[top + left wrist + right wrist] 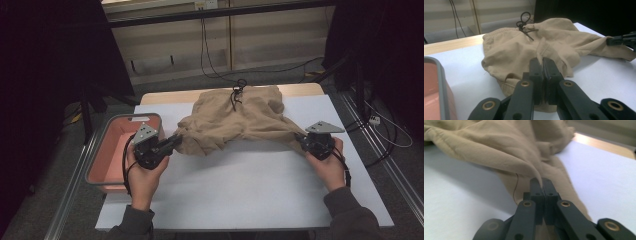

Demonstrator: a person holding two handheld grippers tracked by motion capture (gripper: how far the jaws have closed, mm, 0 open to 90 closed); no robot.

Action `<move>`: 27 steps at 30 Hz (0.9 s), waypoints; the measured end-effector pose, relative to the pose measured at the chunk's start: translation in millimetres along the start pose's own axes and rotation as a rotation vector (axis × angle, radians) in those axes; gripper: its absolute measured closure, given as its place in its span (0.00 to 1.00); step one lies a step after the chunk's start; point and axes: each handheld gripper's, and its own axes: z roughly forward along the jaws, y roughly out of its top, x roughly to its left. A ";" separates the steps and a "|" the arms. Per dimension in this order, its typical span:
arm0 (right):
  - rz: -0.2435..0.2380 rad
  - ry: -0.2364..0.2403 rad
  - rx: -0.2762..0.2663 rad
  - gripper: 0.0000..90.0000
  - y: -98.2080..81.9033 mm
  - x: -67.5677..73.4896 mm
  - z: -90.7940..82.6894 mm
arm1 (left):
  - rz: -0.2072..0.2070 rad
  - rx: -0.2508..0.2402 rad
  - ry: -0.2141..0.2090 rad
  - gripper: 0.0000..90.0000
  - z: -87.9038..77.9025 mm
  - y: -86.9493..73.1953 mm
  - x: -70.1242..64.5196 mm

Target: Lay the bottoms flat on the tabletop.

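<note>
A pair of tan shorts [239,117] with a dark drawstring [237,93] lies crumpled on the white table top [250,185]. My left gripper [176,139] is shut on a fold of the shorts [524,52] at their left leg; its jaws pinch the cloth. At the right leg end my right gripper [301,138] is shut on the shorts [506,150], the fabric pulled taut from its tips. In the left gripper view the right gripper [610,40] holds the far leg end.
A pink bin with a grey rim [107,131] stands at the table's left edge, close to my left hand. Cables run over the floor behind and right of the table. A wooden strip [165,96] edges the far side.
</note>
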 end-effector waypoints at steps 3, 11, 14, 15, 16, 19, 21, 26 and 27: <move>0.027 -0.007 -0.003 1.00 -1.8 -7.1 -1.4 | -0.005 0.003 -0.001 0.96 1.8 -2.5 0.8; 0.055 0.000 0.000 0.99 -2.6 -17.9 -4.8 | -0.017 0.006 -0.008 0.96 1.9 -3.0 1.8; 0.025 0.040 0.031 0.97 -5.8 -9.9 0.9 | -0.011 0.029 -0.015 0.96 9.7 -6.1 -1.4; 0.018 0.052 0.028 0.96 -5.7 -7.5 2.0 | -0.007 0.036 -0.016 0.96 11.6 -6.9 -2.0; 0.002 0.061 0.030 0.93 -5.0 -4.0 3.0 | -0.009 0.041 -0.019 0.96 13.0 -7.6 -2.7; -0.033 0.084 0.041 0.69 -2.0 6.7 4.1 | -0.005 0.044 -0.020 0.96 14.6 -8.2 -3.0; -0.060 0.109 0.032 0.50 0.2 14.9 3.5 | -0.005 0.047 -0.018 0.96 15.2 -8.1 -3.1; -0.083 0.183 0.019 0.26 8.5 37.7 1.5 | -0.006 0.058 -0.018 0.96 17.7 -10.2 -3.6; -0.080 0.198 0.017 0.25 10.0 42.5 1.6 | -0.008 0.058 -0.019 0.96 18.1 -10.5 -3.8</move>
